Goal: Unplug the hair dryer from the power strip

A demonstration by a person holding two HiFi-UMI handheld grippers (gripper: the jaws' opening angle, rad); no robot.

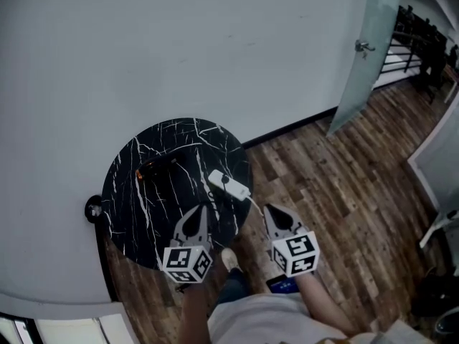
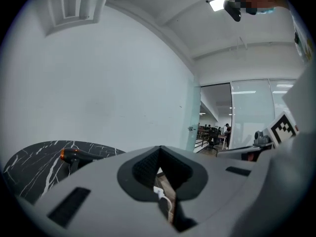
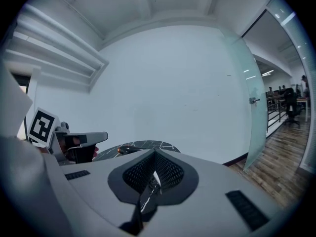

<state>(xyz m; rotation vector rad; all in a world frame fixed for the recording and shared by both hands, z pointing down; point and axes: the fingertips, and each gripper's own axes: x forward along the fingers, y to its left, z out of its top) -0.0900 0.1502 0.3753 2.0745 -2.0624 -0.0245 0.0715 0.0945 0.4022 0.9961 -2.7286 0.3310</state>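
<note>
A round black marble table (image 1: pixel 143 206) stands against the white wall. On it lies a dark hair dryer (image 1: pixel 155 167) with an orange end, and near the right rim a white power strip (image 1: pixel 228 184). A white cable (image 1: pixel 256 205) runs off the strip over the table edge. My left gripper (image 1: pixel 201 208) hovers shut over the table's near edge, just short of the strip. My right gripper (image 1: pixel 270 209) is shut and empty, off the table to the right, by the cable. The left gripper view shows the hair dryer (image 2: pixel 74 156) left of the shut left gripper (image 2: pixel 159 154). The right gripper (image 3: pixel 154 157) faces the table (image 3: pixel 143 145).
Wood-plank floor (image 1: pixel 337 206) spreads to the right of the table. A frosted glass door (image 1: pixel 366 56) with a handle stands at the back right. The person's shoe (image 1: pixel 229 261) is beside the table base. A dark round thing (image 1: pixel 93 210) sits at the table's left rim.
</note>
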